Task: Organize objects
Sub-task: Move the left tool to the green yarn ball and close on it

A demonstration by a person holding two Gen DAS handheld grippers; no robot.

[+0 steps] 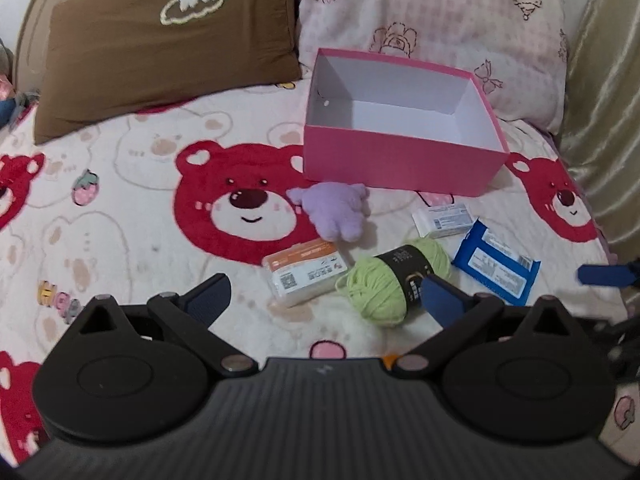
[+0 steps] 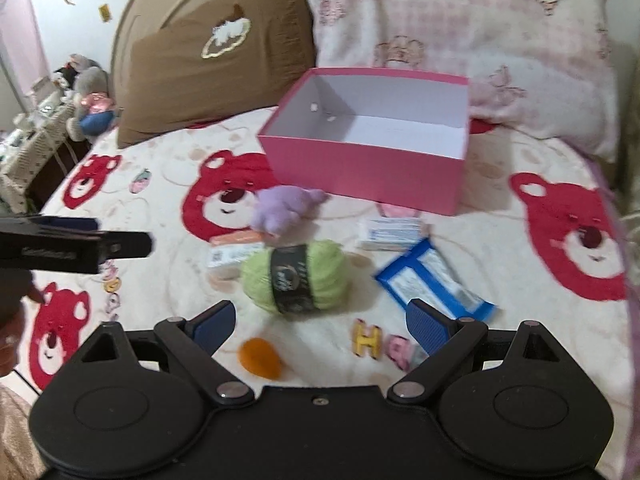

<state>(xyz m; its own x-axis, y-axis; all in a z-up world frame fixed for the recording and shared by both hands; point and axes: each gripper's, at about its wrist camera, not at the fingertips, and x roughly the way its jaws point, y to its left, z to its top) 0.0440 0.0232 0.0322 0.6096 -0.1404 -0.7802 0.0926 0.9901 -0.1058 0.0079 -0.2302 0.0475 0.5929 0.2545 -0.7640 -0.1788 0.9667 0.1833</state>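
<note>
Two tools, left tool (image 1: pixel 324 296) and right tool (image 2: pixel 320 322), spread wide and holding nothing, low in frame over the bed (image 1: pixel 120 208); nothing yet in the pink box (image 1: pixel 400 164) at upper centre; next, closing on the green yarn (image 2: pixel 296 276) at centre.

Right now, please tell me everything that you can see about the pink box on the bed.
The pink box is a rectangular, lidless box that looks like cardboard: pink outside and along the rim, plain white inside. It stands upright and open on the bear blanket, in front of the pink pillow. Nothing shows inside except small marks on one inner wall. The purple plush lies just before its front left corner; whether they touch is unclear. No tongs touch it.
</note>
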